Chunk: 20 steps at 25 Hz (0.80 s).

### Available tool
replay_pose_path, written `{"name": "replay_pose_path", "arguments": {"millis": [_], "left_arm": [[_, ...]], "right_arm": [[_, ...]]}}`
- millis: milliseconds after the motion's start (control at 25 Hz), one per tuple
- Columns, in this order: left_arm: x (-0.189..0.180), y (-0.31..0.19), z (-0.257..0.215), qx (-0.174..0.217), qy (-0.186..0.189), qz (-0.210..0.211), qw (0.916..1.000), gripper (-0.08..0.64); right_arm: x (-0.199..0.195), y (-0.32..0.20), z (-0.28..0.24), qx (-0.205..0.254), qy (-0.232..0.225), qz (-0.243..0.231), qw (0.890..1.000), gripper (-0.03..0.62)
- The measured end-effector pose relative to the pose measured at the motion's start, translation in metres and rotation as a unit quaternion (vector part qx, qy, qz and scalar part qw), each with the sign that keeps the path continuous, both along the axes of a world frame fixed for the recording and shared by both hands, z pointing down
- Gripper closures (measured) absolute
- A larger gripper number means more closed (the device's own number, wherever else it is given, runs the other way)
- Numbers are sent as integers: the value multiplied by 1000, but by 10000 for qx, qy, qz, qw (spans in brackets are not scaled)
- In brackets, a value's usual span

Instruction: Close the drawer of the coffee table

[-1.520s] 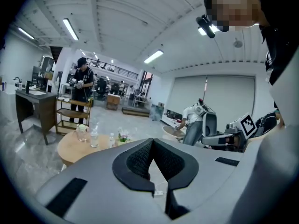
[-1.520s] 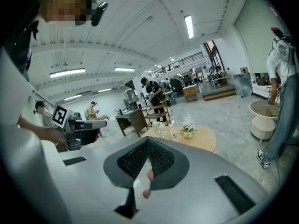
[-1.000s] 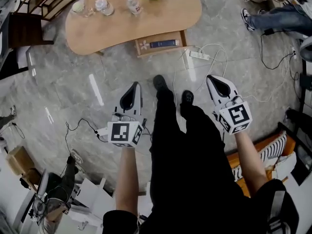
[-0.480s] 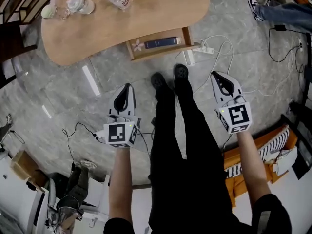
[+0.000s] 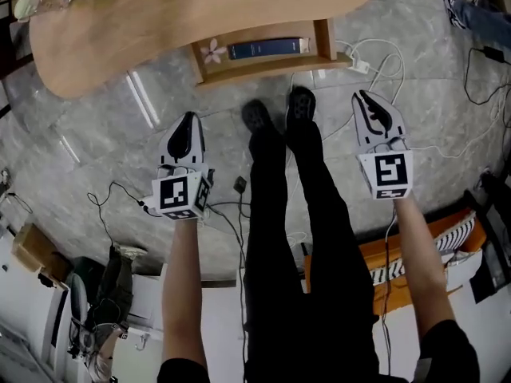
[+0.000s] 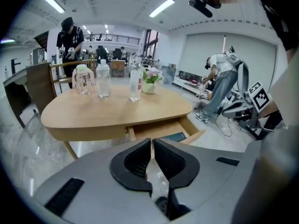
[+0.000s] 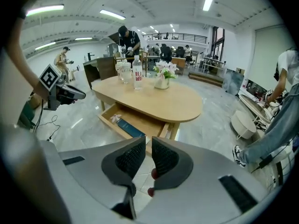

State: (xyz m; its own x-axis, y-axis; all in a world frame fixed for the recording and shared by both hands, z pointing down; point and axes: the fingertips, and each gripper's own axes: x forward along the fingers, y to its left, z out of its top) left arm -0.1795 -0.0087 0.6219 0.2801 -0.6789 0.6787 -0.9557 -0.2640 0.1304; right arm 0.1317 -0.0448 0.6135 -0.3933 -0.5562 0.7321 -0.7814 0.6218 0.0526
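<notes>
Grey marble floor [image 5: 96,142] fills the head view, w/ the coffee table [image 5: 160,14] across the top of frame. Its drawer [image 5: 275,68] is pulled out from under the tabletop's near edge toward the person, open side up. Contents: a dark blue book [image 5: 267,49] laid flat, and a pale flower-shaped item [image 5: 212,52] at the left end; the rest of the drawer floor is bare wood. The drawer's long axis runs left-right in the head view, parallel to the table edge, and the book is aligned w/ it. The front panel faces the person's shoes [image 5: 257,118], which are planted near it.

The left gripper [image 5: 189,116] and right gripper [image 5: 362,96] are held either side of the legs, both aimed toward the table and well apart from the drawer. Each pair of jaws is pressed nearly together, only a thin slit left, w/ nothing btwn them, as both gripper views confirm.

Head view only: a white power strip [image 5: 351,64] w/ cables beside the drawer's right end. The tabletop load is cropped at the head view's top edge but shown whole in the gripper views: water bottles [image 6: 103,78], a lidded cup [image 6: 82,78], a vase of flowers [image 6: 150,80], plus people in the bkgd. The flower-shaped item is visible in the right gripper view but cannot be made out in the left gripper view.
</notes>
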Motion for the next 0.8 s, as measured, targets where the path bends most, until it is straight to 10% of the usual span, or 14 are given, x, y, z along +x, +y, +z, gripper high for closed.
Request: {"name": "replay_pose_path", "arguments": {"millis": [800], "left_arm": [[-12, 6, 158, -764, -551, 174, 9954, 318]], "right_arm": [[50, -23, 156, -325, 1188, -243, 9921, 465]]}}
